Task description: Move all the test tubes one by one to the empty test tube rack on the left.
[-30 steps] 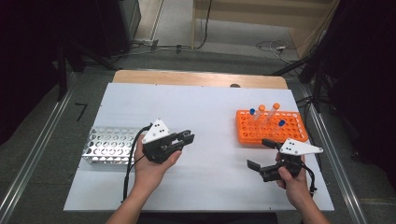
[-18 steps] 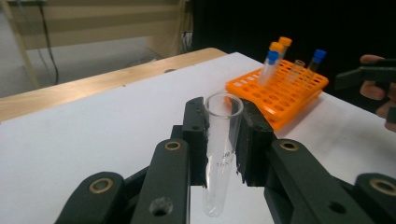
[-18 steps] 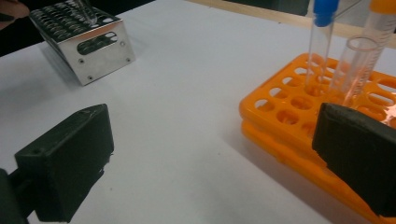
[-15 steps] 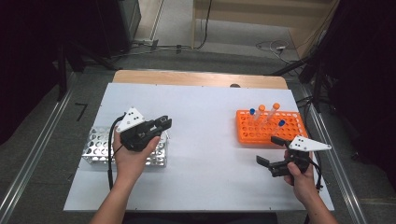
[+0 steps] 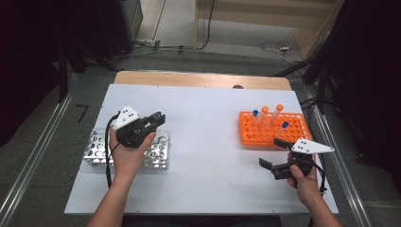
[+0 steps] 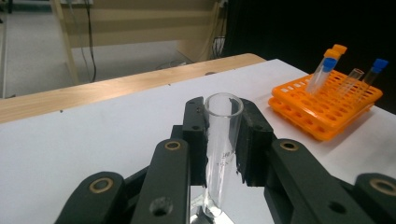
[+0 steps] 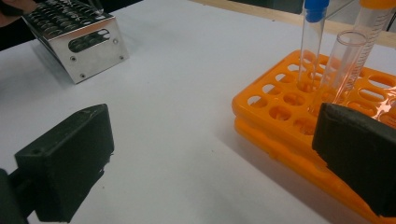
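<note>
Clear glass tube, clamped upright between the left gripper fingers, has travelled from mid-desk to just over the metal rack, so insertion looks next, while the right gripper, fingers apart and empty, waits beside the orange rack.

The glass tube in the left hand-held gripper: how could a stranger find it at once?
Look at the white table, then its left side, at the metal rack. Over it, the left hand-held gripper clamps a clear test tube: uncapped, unlike the orange rack's capped tubes.
</note>
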